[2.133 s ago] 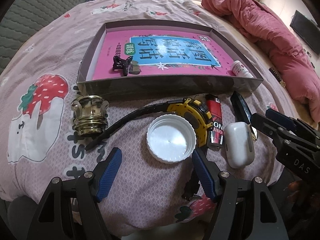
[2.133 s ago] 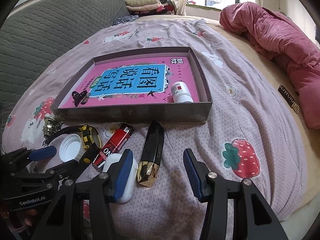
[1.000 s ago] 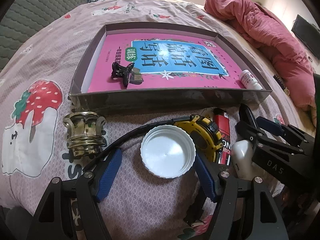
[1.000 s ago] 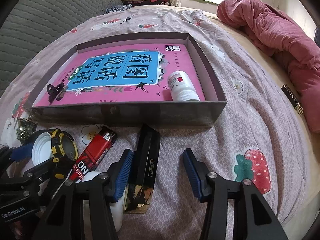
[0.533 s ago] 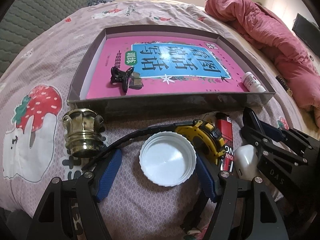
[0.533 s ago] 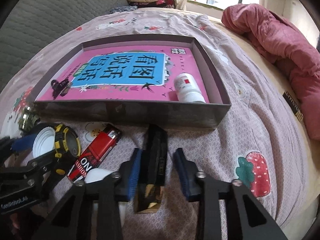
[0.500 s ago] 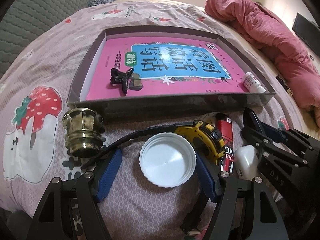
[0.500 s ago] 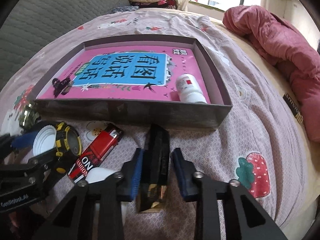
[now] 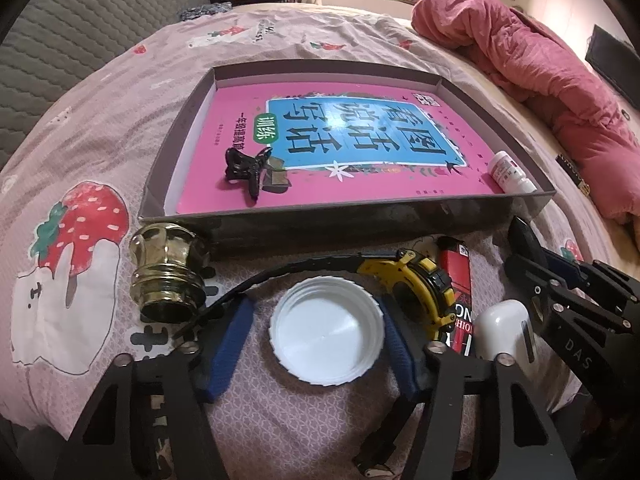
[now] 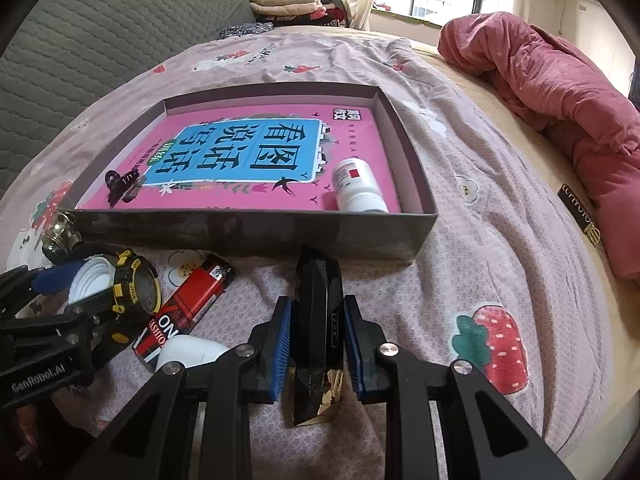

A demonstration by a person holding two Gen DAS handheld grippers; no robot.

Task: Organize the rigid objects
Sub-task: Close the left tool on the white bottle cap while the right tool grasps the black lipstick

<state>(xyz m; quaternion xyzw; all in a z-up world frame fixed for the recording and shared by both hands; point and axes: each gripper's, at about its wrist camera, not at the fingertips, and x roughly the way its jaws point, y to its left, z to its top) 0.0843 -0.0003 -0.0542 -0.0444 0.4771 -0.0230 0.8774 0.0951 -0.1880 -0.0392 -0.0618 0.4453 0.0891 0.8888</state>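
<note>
A white screw cap (image 9: 326, 338) lies open side up on the bedspread between the blue pads of my left gripper (image 9: 316, 320). Its jaws are closing; the right pad (image 9: 400, 352) is at the cap's rim, and a thin gap shows at the left pad. My right gripper (image 10: 317, 308) is shut on a black faceted bar (image 10: 318, 320) lying lengthwise in front of the grey box (image 10: 248, 232). The box holds a pink book, a black hair clip (image 9: 244, 168) and a white bottle (image 10: 356, 188).
A brass knob (image 9: 168, 276), a yellow-and-black watch (image 9: 416, 284), a red lighter (image 10: 192, 296) and a white earbud case (image 9: 504, 332) lie in a row before the box. A pink quilt (image 10: 560, 92) is heaped at the right. The bed's edge is just under both grippers.
The right gripper's jaws came together on the black bar. The left gripper's pads have drawn in toward the white cap. Neither hand has shifted much.
</note>
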